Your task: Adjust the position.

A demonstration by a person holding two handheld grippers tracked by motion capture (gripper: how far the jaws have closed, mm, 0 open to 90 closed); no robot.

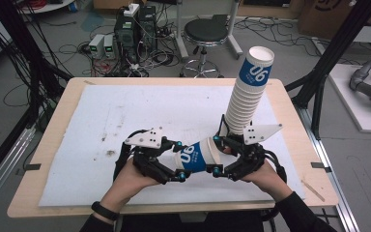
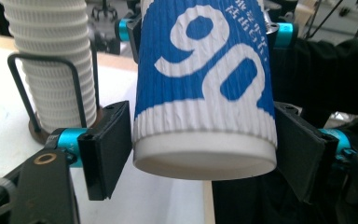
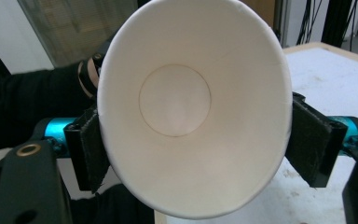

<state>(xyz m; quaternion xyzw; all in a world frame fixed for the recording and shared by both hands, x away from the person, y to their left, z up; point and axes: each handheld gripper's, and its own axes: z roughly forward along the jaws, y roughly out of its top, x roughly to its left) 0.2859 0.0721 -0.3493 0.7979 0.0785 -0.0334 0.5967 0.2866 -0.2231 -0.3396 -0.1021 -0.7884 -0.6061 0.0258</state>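
At lower centre of the high view, our left gripper (image 1: 179,166) and right gripper (image 1: 217,155) both clasp one paper cup (image 1: 196,155), lying sideways above the desk (image 1: 96,116).

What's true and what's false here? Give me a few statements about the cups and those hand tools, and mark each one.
1. The paper cup is held sideways. True.
2. It holds a drink. False: the right gripper view shows it empty.
3. The cup stack stands in a wire holder. True.
4. The stack stands perfectly upright. False: it leans to the right in the high view.
5. The right gripper has its fingers on the cup's mouth. True.
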